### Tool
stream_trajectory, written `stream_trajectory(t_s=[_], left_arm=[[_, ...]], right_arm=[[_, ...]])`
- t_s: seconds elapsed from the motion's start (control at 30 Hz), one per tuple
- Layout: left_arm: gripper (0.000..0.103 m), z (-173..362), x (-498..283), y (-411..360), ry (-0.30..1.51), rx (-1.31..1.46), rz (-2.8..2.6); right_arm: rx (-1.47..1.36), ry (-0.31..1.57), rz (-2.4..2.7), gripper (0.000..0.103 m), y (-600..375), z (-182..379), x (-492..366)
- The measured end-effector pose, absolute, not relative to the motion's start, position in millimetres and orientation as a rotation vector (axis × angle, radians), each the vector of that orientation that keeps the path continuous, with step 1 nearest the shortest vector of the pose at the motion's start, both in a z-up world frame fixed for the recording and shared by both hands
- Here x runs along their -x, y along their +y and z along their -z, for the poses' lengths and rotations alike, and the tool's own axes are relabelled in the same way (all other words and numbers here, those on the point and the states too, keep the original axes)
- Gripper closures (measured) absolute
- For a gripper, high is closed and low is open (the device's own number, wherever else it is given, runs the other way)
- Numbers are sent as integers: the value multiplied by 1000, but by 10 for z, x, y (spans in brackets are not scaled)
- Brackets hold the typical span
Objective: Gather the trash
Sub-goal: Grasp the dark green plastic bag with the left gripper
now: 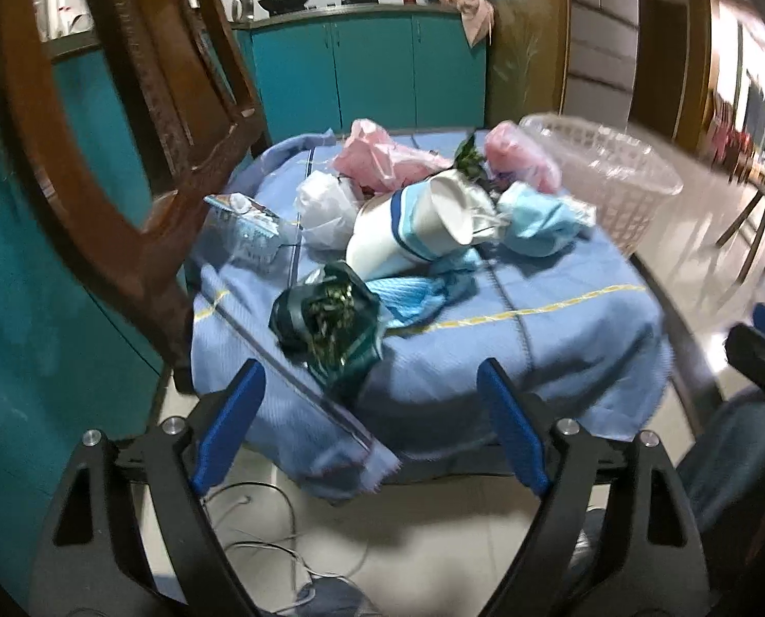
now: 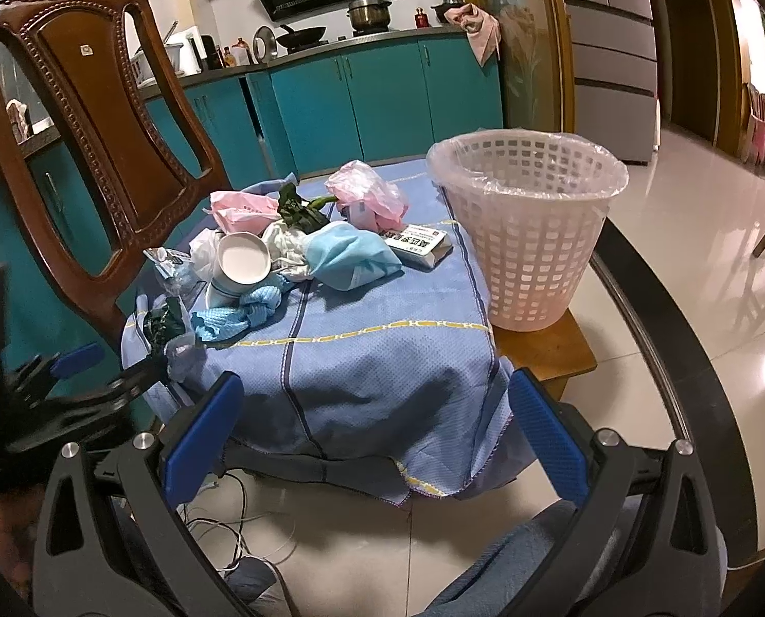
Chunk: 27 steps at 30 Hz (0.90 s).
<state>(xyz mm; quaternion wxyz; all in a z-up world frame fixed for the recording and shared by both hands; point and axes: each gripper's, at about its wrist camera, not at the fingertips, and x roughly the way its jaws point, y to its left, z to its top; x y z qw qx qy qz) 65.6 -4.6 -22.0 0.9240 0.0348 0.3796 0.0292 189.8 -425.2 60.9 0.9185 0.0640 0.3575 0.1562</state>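
Both tools hang short of the near edge of a small tabletop (image 2: 547, 355) draped in a blue cloth (image 2: 372, 365). The left hand-held gripper (image 1: 372, 411) is released, its blue pads spread wide with nothing between them, and it faces a dark green wrapper (image 1: 325, 324) holding dried leafy scraps at the near left of the cloth. The right hand-held gripper (image 2: 377, 421) is likewise spread apart and empty, facing the cloth's hanging front edge. The trash lies in a loose heap across the left and middle of the cloth: a white paper cup (image 2: 241, 262) tipped on its side with a blue band, crumpled light blue masks (image 2: 351, 254) just beside it, a pink plastic bag (image 2: 367, 190) and a pink packet (image 2: 241, 211) farther back, a wilted green leaf (image 2: 297, 208) between them, a white plastic bag (image 1: 323, 208), a crushed clear plastic wrapper (image 1: 246, 229) at the left edge, and a small printed box (image 2: 421, 244) near the basket. A pale lattice waste basket (image 2: 529, 226) lined with a clear bag stands upright at the right end of the tabletop, apart from the heap. A carved wooden chair (image 2: 99, 118) stands at the left, with teal kitchen cabinets (image 2: 382, 92) behind.
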Motion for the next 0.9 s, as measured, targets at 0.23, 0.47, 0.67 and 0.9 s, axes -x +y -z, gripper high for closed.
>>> stream_trajectory(t_s=[0.23,0.47,0.67,0.9], left_arm=[[43,439,-1130,13,889,-127,-61],[72,442,-1208,130,879,-43,-29],[72,-8,-861,348,640,90,13],[72,-367,-574,411,406,118,-1]], right_arm=[[-150,759,-327,3,-4261,-565,-2016],[-92,769,-390,3,-4078,-551,-2171],[-34,743,-447,3,-3946,-622,-2417],[-38,742,-631,3,-3447,-675,-2845]])
